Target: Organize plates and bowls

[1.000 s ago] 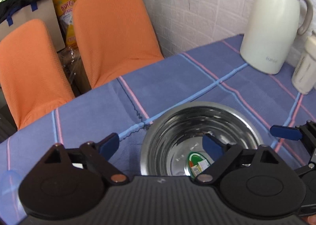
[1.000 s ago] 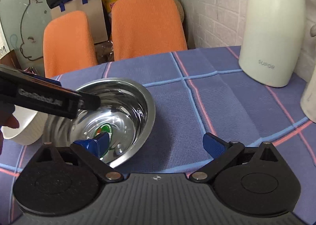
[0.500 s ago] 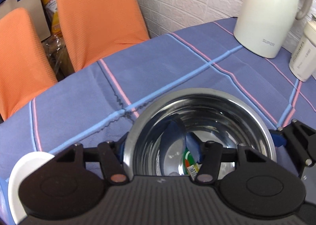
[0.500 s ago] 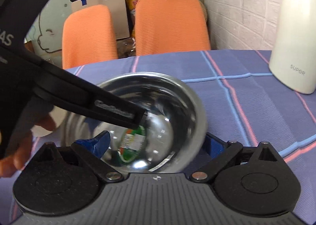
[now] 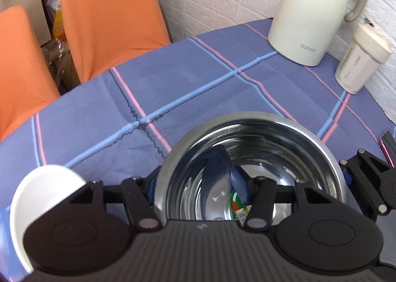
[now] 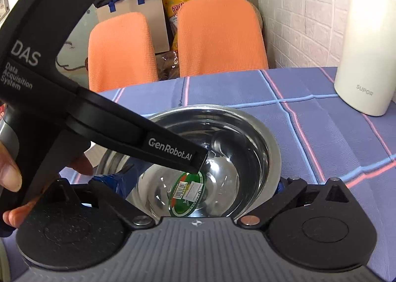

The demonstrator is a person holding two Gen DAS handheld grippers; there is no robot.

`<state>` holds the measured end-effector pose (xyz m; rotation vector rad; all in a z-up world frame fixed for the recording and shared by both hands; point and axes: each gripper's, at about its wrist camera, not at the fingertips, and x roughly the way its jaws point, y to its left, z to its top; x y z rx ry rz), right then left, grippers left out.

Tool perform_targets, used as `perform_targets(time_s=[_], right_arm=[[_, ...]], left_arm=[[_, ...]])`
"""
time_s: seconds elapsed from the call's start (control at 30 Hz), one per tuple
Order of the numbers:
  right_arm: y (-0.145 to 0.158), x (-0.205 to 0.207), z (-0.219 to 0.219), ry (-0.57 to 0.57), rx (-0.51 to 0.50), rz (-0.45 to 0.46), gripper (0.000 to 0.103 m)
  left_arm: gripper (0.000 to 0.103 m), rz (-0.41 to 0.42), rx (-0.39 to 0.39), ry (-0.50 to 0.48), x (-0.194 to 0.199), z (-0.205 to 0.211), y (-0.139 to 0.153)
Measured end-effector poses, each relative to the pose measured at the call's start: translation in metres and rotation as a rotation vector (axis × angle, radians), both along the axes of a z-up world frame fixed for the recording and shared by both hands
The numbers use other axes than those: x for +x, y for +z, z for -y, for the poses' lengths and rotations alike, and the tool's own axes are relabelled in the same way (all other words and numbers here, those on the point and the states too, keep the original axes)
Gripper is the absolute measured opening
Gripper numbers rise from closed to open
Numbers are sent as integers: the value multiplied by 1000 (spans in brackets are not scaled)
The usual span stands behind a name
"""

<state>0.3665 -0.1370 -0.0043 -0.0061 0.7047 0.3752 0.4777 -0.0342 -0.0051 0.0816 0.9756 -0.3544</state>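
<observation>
Both grippers have closed in since a second ago: my left gripper (image 5: pixel 198 186) pinches the steel bowl (image 5: pixel 250 170) rim, my right gripper (image 6: pixel 198 183) spans its far walls, grip uncertain. Behind, checked tablecloth (image 5: pixel 198 78) lies open; white bowl (image 5: pixel 37 195) lower left, jug (image 5: pixel 309 9) and cup (image 5: pixel 358 59) upper right.

two close wrist views (shared steel bowl (image 5: pixel 255 158))

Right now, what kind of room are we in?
Probably a dining or break room: a table with a checked blue cloth, orange chairs pulled up, a cream thermos jug and a steel bowl on it.
</observation>
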Motion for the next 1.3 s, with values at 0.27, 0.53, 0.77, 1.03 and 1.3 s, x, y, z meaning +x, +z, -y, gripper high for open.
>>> perform_targets(time_s=[0.27,0.53,0.77,1.03,1.3], right_arm=[[7,-76,0,14,24,18,90],[-5,-146,-12,60,42,-9,90],[-16,-179,-24,108,24,-46,90],[-26,-201,-27,123,13,-68,90],[-11,-210,-8,113,28,-71,89]], left_arm=[[55,27,17,-5,-92,-7,12],[55,34,47,33,-176,-27,-1],[55,49,67,51,-218,-38,-13],[57,41,36,44,-234,-41,-23],[71,105,27,79,-245,-54,-1]])
